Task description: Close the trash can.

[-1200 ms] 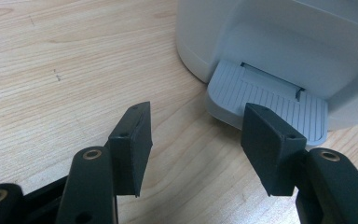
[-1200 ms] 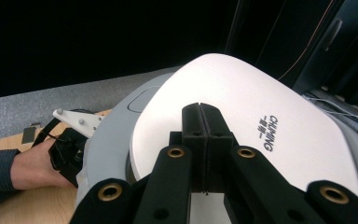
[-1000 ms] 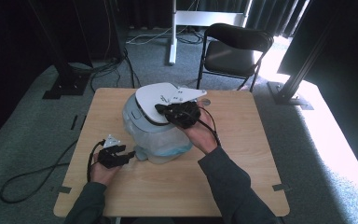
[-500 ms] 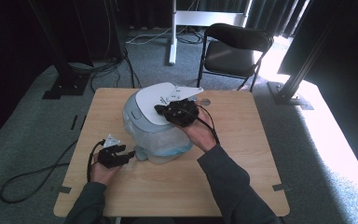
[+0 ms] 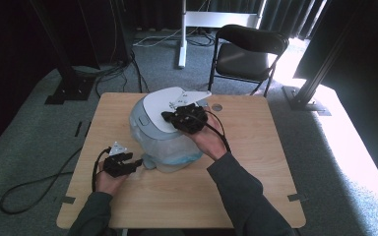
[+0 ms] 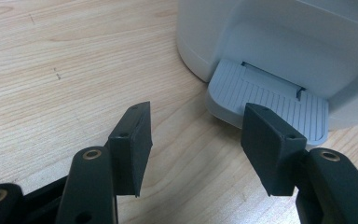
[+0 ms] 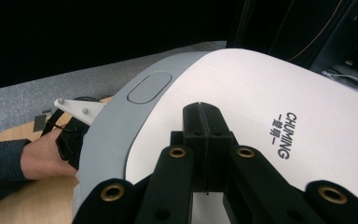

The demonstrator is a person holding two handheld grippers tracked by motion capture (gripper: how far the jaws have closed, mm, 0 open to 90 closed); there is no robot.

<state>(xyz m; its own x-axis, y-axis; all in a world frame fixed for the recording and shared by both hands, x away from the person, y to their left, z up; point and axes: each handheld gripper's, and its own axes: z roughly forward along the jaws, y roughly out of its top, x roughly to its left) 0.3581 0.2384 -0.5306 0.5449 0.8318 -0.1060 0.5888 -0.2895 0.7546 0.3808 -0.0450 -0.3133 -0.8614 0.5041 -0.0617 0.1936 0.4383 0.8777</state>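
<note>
we read one marking: the brand "chuming" in dark capital letters on the white lid (image 7: 279, 107) of the bin (image 5: 165, 142), as seen in the right gripper view. a line of smaller characters runs beside it; these we cannot read. in the high view the lid's print is too small to make out.

A light wooden table (image 5: 256, 196) stands on grey carpet (image 5: 24, 147), a black folding chair (image 5: 248, 51) behind it, dark curtains (image 5: 142, 7) along the back, and strong light, probably daylight, spilling across the floor at right.
</note>
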